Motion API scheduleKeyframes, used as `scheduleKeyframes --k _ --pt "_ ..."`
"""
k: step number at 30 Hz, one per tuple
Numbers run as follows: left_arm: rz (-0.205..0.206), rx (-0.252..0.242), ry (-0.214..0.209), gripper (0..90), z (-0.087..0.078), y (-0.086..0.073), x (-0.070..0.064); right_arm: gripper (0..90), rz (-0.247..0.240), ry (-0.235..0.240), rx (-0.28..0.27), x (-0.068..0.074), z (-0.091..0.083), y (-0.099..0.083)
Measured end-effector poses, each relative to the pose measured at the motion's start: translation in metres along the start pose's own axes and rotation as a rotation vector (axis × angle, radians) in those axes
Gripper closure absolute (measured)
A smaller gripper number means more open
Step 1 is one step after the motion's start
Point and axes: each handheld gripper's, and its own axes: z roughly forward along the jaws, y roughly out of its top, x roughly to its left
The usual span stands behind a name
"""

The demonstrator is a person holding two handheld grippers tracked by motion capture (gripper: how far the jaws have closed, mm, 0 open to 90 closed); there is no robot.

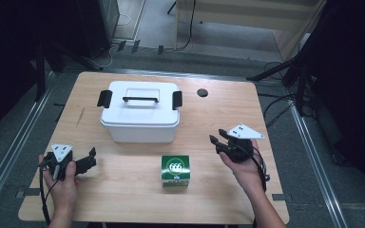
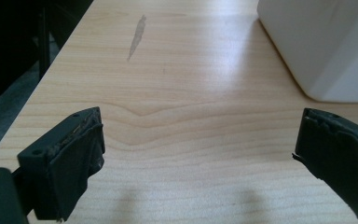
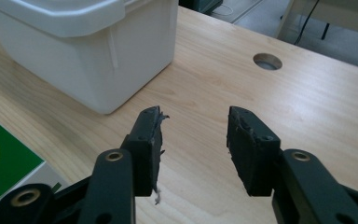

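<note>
A white lidded bin [image 1: 140,114] with a black handle and black side clasps stands mid-table; its lid is on. A green and white box [image 1: 175,170] marked 666 sits in front of it, near the front edge. My left gripper [image 1: 93,158] rests low at the front left, jaws wide apart and empty over bare wood [image 2: 196,140], with the bin's corner [image 2: 326,46] ahead to the right. My right gripper [image 1: 215,145] hovers at the front right, open and empty [image 3: 193,135], pointing towards the bin [image 3: 84,51]. The green box [image 3: 4,158] lies at its lower left.
A round cable hole [image 1: 202,92] sits in the table top behind the bin, also seen as a hole [image 3: 267,61] ahead of the right jaws. A grey scuff mark [image 2: 137,35] lies on the wood at left. Cables and dark stands surround the table [image 1: 228,199].
</note>
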Motion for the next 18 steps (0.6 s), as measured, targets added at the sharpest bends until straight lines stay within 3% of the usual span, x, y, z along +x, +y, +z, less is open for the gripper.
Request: scheduleKeyframes --k 4,6,8,11,13,15,18 --pt "0.018 0.006 0.017 2.0 0.002 0.000 -0.002 49.1 -0.077 0.015 0.034 -0.004 0.007 0.016" --pt "0.032 0.005 0.018 2.0 0.002 0.000 -0.003 49.6 -0.081 0.025 0.043 -0.004 0.008 0.021" --pt "0.050 0.009 0.040 2.0 0.004 0.001 -0.006 53.4 -0.104 0.054 0.047 -0.008 0.009 0.036" --pt "0.080 0.009 0.038 2.0 0.004 0.001 -0.008 54.3 -0.180 0.085 0.083 -0.014 0.008 0.056" --pt "0.076 0.008 0.026 2.0 0.005 0.001 -0.008 53.4 -0.194 0.082 0.094 -0.016 0.008 0.063" --pt "0.048 0.017 -0.006 2.0 0.005 0.003 -0.002 52.0 -0.221 0.089 0.107 -0.024 0.006 0.081" --pt "0.014 0.017 -0.026 2.0 0.005 0.004 0.002 49.8 -0.233 0.099 0.106 -0.026 0.005 0.090"
